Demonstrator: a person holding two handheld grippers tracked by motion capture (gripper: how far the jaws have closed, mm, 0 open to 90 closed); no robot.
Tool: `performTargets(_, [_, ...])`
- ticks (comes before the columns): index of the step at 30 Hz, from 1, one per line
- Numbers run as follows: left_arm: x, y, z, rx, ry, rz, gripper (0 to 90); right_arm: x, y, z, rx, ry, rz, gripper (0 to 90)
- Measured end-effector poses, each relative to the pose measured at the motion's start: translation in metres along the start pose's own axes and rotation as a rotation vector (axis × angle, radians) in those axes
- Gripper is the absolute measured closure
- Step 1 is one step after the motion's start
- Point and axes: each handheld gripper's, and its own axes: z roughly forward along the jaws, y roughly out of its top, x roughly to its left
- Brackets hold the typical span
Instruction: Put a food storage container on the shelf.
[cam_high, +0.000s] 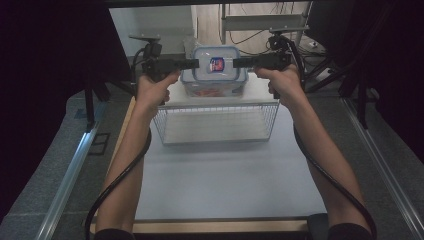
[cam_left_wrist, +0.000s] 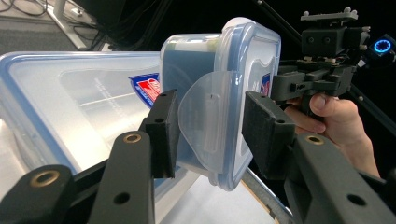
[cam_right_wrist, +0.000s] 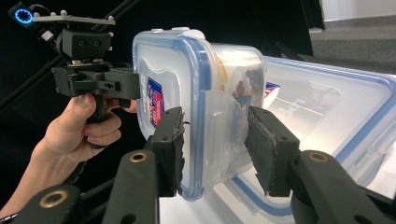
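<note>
A small clear container (cam_high: 216, 64) with a blue-rimmed lid and a red-and-blue label hangs in the air between my two grippers. My left gripper (cam_high: 196, 63) is shut on its left clip flap (cam_left_wrist: 210, 121), with one pad on each side. On the opposite flap (cam_right_wrist: 219, 126), my right gripper (cam_high: 235, 63) is shut. Just below sits a larger clear container (cam_high: 214, 86) with the same blue-rimmed lid (cam_left_wrist: 70, 102), something red showing inside it. The left gripper view also shows the right gripper (cam_left_wrist: 280, 86) and its hand. The left gripper (cam_right_wrist: 133, 86) appears in the right gripper view.
A wire basket (cam_high: 220, 105) stands on the white table (cam_high: 225, 185) just in front of the large container. Beyond the table are a metal frame (cam_high: 265, 22) and cables. Metal rails (cam_high: 70, 175) run along the floor on both sides.
</note>
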Motion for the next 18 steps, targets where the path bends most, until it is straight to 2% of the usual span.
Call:
performTargets(4, [0.0, 0.002, 0.0, -0.004, 0.013, -0.006, 56.6, -0.003, 0.001, 0.002, -0.007, 0.005, 0.015, 56.7])
performTargets(8, [-0.002, 0.005, 0.001, -0.001, 0.074, 0.017, 54.8, -0.004, 0.003, 0.005, -0.008, -0.007, 0.018, 54.9])
performTargets(12, [-0.003, 0.006, 0.005, 0.007, 0.104, 0.029, 50.7, -0.003, 0.004, 0.011, -0.001, -0.028, 0.01, 50.8])
performTargets(14, [-0.002, 0.005, 0.008, 0.006, 0.11, 0.017, 49.5, -0.004, 0.005, 0.013, -0.008, -0.031, 0.015, 48.3])
performTargets(18, [0.001, 0.004, 0.009, -0.006, 0.107, 0.005, 46.0, -0.006, 0.006, 0.015, -0.024, -0.068, 0.012, 45.7])
